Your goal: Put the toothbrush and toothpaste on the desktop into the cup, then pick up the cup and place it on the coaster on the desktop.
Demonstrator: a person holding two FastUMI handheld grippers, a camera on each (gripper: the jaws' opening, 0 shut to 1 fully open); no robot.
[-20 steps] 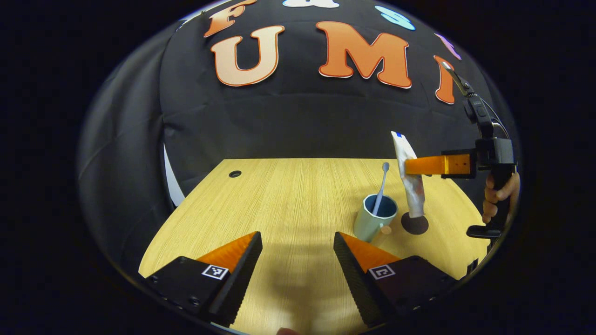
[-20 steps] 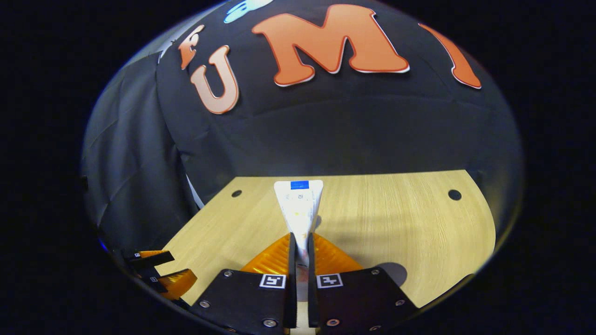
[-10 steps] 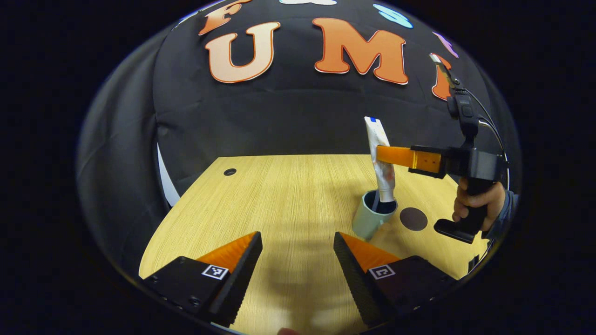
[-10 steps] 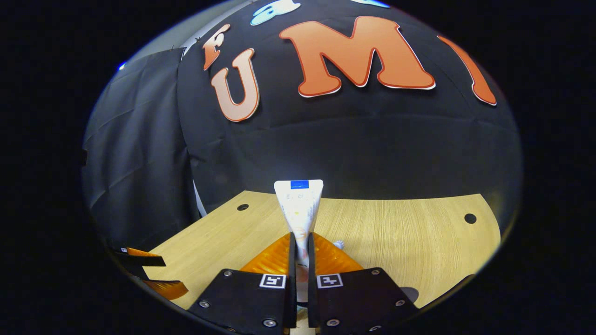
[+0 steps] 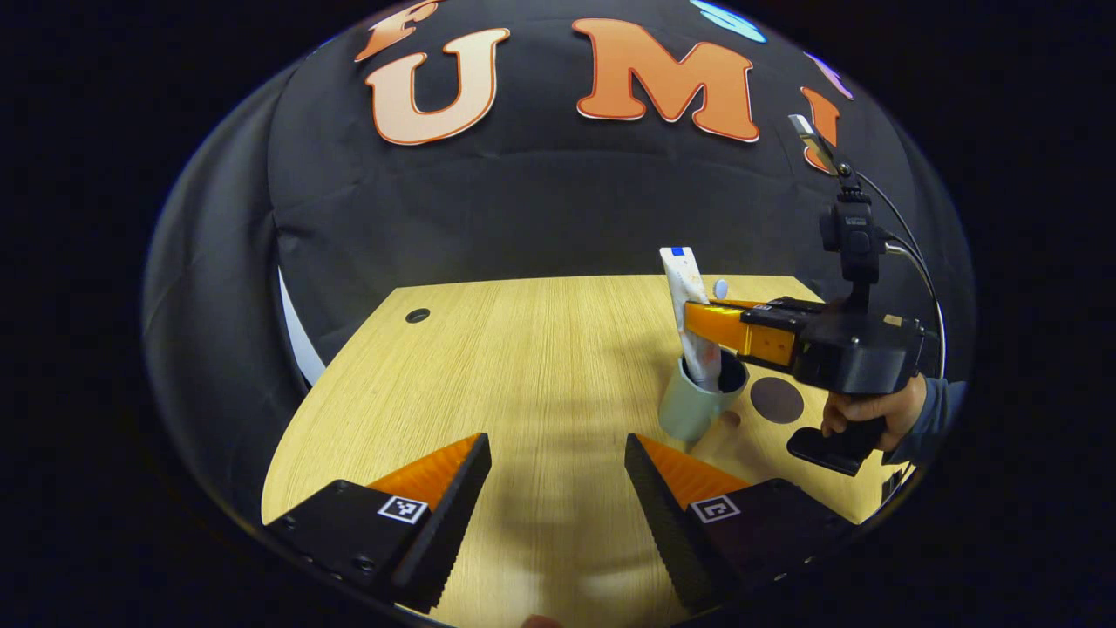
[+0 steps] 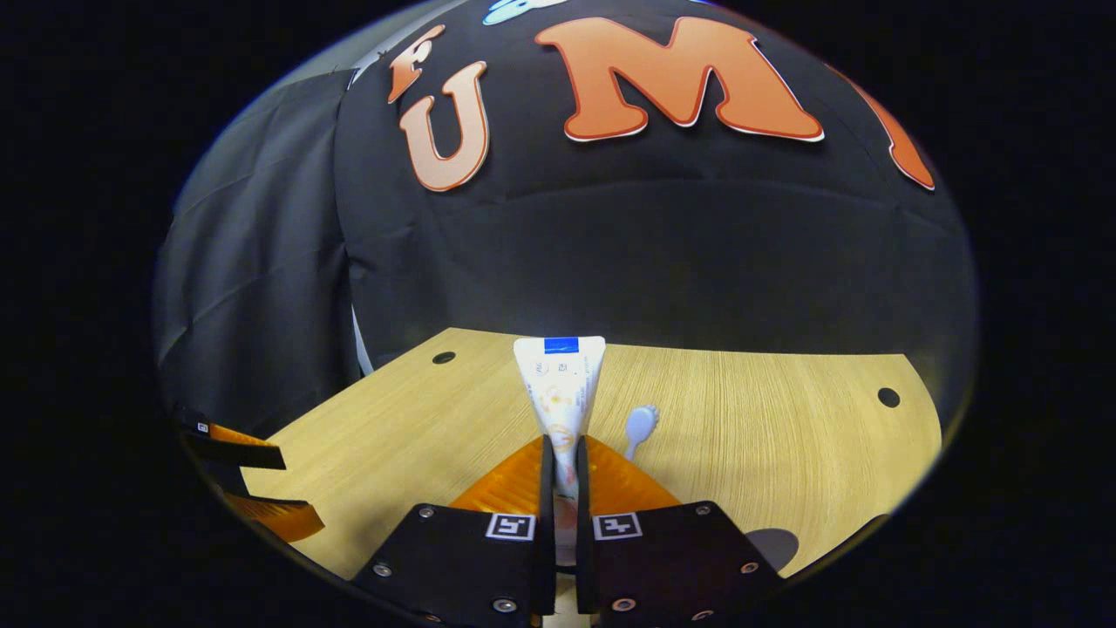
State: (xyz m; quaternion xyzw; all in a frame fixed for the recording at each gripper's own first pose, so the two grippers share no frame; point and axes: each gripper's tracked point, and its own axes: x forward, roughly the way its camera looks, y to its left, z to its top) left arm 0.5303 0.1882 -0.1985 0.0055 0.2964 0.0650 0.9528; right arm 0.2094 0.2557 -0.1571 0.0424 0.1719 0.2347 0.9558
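A pale green cup stands on the wooden desk. A white toothpaste tube stands upright with its lower end inside the cup; my right gripper is shut on the tube's middle. In the right gripper view the tube rises between the closed fingers of the right gripper, and the toothbrush head pokes up beside it. That toothbrush head also peeks out behind the tube in the left gripper view. My left gripper hangs open over the near desk. A dark round coaster lies just right of the cup.
A hand holds the right gripper's handle at the right. Small cable holes sit near the desk's far corners. The black booth cloth closes off the back and left.
The right gripper has carried the toothpaste left over the cup and lowered it, so the tube's bottom end now sits inside. The left gripper has stayed open and nearly still.
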